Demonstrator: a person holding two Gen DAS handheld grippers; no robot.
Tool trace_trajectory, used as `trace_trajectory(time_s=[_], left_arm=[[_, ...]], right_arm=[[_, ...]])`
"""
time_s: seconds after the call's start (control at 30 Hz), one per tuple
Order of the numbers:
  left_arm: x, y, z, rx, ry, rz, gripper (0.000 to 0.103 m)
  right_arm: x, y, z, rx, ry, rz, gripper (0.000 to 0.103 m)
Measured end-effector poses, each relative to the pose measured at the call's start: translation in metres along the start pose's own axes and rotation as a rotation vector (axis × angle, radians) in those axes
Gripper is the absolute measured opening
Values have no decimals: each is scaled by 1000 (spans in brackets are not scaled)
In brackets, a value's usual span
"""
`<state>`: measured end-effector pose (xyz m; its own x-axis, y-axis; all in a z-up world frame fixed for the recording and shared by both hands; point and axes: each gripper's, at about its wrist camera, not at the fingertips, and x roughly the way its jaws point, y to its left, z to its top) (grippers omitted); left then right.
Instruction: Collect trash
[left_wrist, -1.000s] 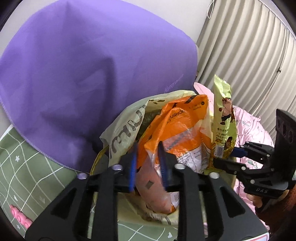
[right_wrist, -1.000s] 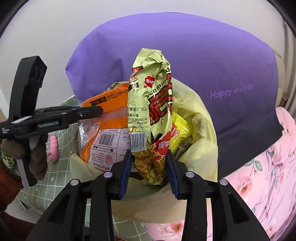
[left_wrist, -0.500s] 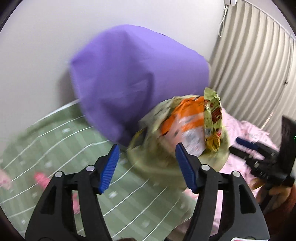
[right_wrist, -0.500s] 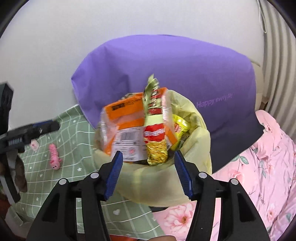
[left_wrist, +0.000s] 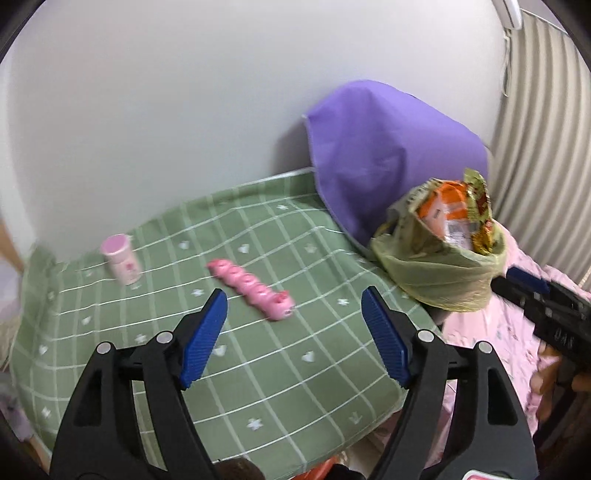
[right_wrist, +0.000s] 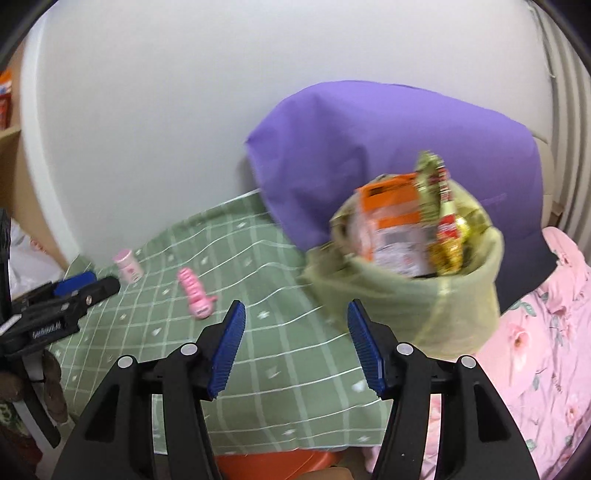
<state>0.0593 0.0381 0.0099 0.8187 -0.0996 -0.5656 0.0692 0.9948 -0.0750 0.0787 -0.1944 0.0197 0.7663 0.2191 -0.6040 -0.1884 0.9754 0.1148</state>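
Yellow-green plastic, the trash bag (right_wrist: 410, 295) sits overfilled on the bed against the purple pillow (right_wrist: 388, 147), wrappers poking above its rim; a nudge could tip it and spill them. Left claw (left_wrist: 293, 332) has just been opening wide and holds nothing; right claw (right_wrist: 295, 343) also gapes with nothing in it. On the green blanket (left_wrist: 277, 369): one pink bottle (left_wrist: 122, 264), one pink caterpillar toy (left_wrist: 251, 288). One bag, two claws.

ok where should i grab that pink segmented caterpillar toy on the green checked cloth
Take the pink segmented caterpillar toy across its narrow middle, coming from above. It lies flat and long on the green checked cloth, with bare cloth on both long sides, so jaws can straddle it crosswise. The left gripper is open with nothing in it, probably best placed. The toy's ends look bulkier and rounder.
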Motion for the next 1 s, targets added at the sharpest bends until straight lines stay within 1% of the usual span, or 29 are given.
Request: trace_trajectory(time_s=[0.07, 0.17, 0.43, 0.73, 1.0], left_arm=[[-6, 4, -3, -16, -11, 15, 71], [-15, 6, -9, 0, -30, 57, 71], [-32, 14, -15, -18, -43, 129, 71], [-33, 14, -16, -7, -45, 117, 71], [-36, 13, -15, 5, -63, 118, 71]], right_arm=[[2, 11, -5, -24, 7, 11, 55], [2, 27, -10, -55, 6, 21, 54], [3, 46, -14, -78, -10, 30, 55], [0, 47, -11, -67, -33, 29, 55], [-3, 45, -9, -63, -53, 30, 55]])
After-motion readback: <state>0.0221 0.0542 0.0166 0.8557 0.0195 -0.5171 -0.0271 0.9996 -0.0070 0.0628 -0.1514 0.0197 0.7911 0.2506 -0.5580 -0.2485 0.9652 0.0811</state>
